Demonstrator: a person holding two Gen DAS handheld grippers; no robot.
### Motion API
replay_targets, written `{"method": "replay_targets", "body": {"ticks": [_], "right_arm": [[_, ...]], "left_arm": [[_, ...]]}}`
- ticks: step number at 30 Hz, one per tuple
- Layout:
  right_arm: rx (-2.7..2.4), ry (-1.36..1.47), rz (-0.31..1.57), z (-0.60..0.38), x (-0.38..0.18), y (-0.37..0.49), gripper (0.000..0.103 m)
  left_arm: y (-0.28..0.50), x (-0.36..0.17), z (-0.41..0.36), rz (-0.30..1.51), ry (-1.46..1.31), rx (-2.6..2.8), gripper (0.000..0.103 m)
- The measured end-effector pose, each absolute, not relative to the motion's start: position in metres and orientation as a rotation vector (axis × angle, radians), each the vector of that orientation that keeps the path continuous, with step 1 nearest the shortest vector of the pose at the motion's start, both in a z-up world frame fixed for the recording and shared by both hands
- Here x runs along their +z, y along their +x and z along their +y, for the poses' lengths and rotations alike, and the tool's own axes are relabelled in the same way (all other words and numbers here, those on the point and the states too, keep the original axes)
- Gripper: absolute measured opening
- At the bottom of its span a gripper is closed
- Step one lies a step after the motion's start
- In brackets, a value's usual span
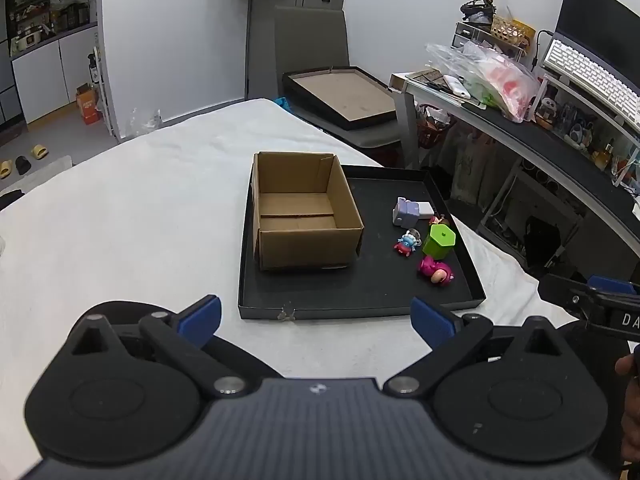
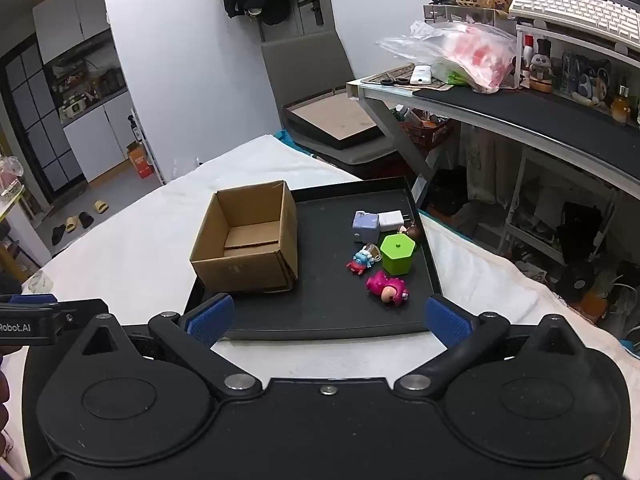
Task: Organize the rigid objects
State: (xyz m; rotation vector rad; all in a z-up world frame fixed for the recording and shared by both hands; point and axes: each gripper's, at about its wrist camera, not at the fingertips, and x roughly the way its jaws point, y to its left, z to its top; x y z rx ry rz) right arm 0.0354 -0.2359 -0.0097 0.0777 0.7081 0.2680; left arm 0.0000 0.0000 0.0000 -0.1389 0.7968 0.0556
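Note:
A black tray [image 1: 360, 300] [image 2: 320, 320] lies on a white-covered table. An open cardboard box [image 1: 304, 216] [image 2: 248, 240], with nothing in it, stands on the tray's left part. On the right part lie a green hexagonal container [image 1: 439, 241] [image 2: 397, 254], a pink toy figure [image 1: 434, 271] [image 2: 387, 286], a small blue-and-red figure [image 1: 406, 242] [image 2: 361, 261], a lilac block [image 1: 406, 211] [image 2: 366, 226] and a white block [image 1: 425, 210] [image 2: 391, 220]. My left gripper [image 1: 316, 316] and right gripper [image 2: 328, 316] are open and hold nothing, both short of the tray's near edge.
A desk [image 2: 520, 108] with a plastic bag, keyboard and small items stands to the right. A grey chair [image 1: 312, 40] holding a flat framed board [image 1: 348, 96] stands behind the table. The right gripper's body shows at the left wrist view's right edge [image 1: 592, 300].

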Motion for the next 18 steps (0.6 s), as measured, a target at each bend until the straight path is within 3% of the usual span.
{"method": "replay_targets", "body": {"ticks": [18], "right_arm": [[0.25, 0.057, 0.691, -0.234, -0.006, 0.029, 0.103]], "left_arm": [[-0.003, 0.008, 0.0, 0.792, -0.137, 0.052, 0.1]]}}
